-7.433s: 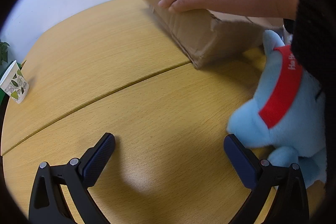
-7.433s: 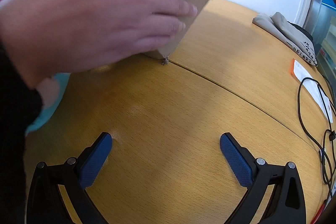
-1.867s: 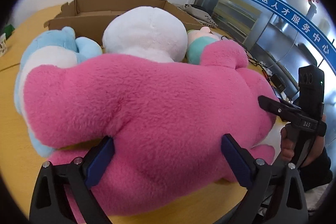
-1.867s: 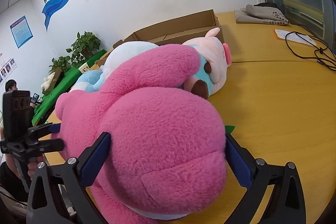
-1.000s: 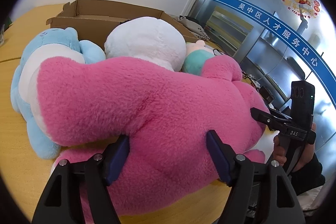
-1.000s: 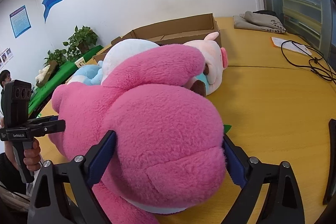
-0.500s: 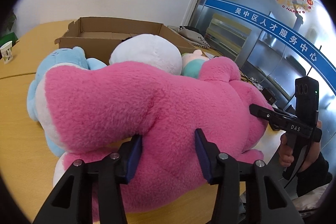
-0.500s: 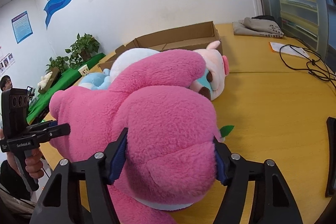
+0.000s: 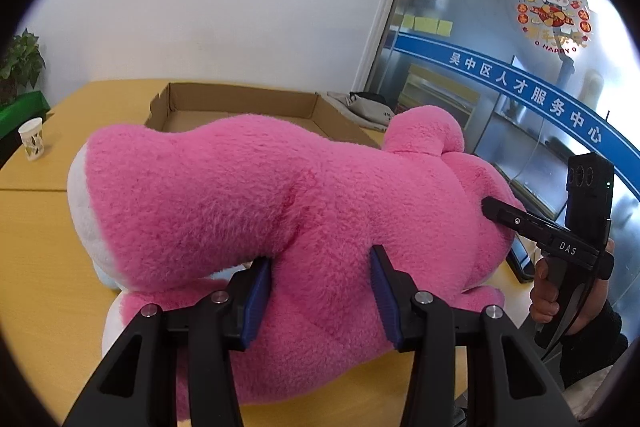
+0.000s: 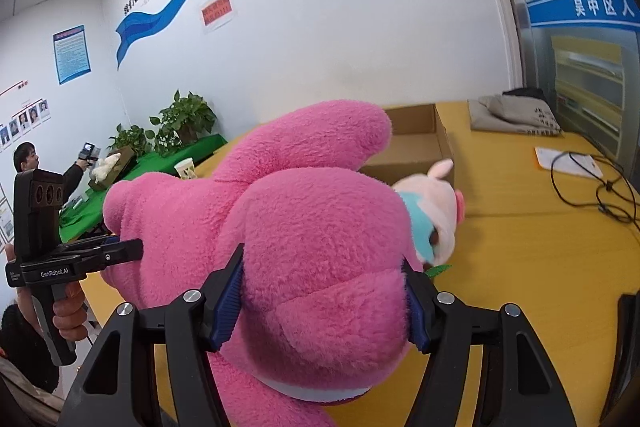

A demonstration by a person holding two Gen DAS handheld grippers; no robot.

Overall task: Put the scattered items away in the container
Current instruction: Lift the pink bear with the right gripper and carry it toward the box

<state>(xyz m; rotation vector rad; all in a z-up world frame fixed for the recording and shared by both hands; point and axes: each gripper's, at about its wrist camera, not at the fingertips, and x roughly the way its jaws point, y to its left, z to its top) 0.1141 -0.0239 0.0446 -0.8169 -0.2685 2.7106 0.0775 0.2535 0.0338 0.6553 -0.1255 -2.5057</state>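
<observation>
A big pink plush fills both views, raised off the yellow table. My left gripper is shut on its lower body, both blue pads sunk into the fur. My right gripper is shut on the plush's rounded head end. Each gripper also shows in the other's view, gripping the far end. Behind the plush stands the open cardboard box, seen again in the right wrist view. A pink-and-teal pig plush lies on the table beside the box. A pale blue plush is mostly hidden under the pink one.
A paper cup stands at the table's far left. A folded grey cloth lies beyond the box; papers and a black cable lie to the right. Potted plants line the wall. A person stands in the background.
Both grippers closed on the pink plush and rose with it. The plush now hides the white and blue plushes, and more of the wall shows behind the box.
</observation>
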